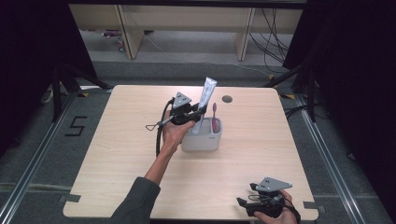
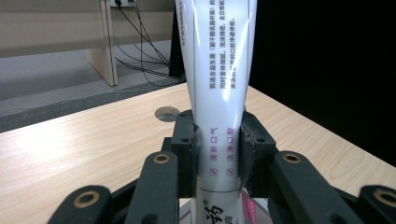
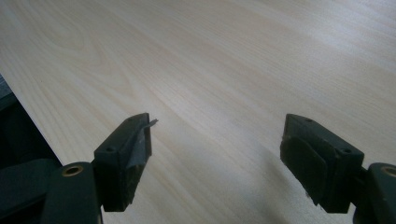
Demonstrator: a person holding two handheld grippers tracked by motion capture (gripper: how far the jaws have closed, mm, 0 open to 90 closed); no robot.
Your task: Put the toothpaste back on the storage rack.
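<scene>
My right gripper (image 1: 243, 204) idle near counter (image 1: 121, 154) edge, jaws wide, empty. Farther out, left gripper (image 2: 217, 149) clamped on toothpaste tube (image 2: 219, 70), upright over white holder (image 1: 201, 140), toothbrush (image 1: 214, 116) just beyond. I judge insertion step; next, lower straight, release.

left gripper (image 1: 198, 112) clamped tight, arm outstretched; right gripper (image 3: 217, 154) gapes wide, held low.

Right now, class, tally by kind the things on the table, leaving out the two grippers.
Toothpaste tube: 1
Toothbrush: 1
Holder cup: 1
Total: 3
</scene>
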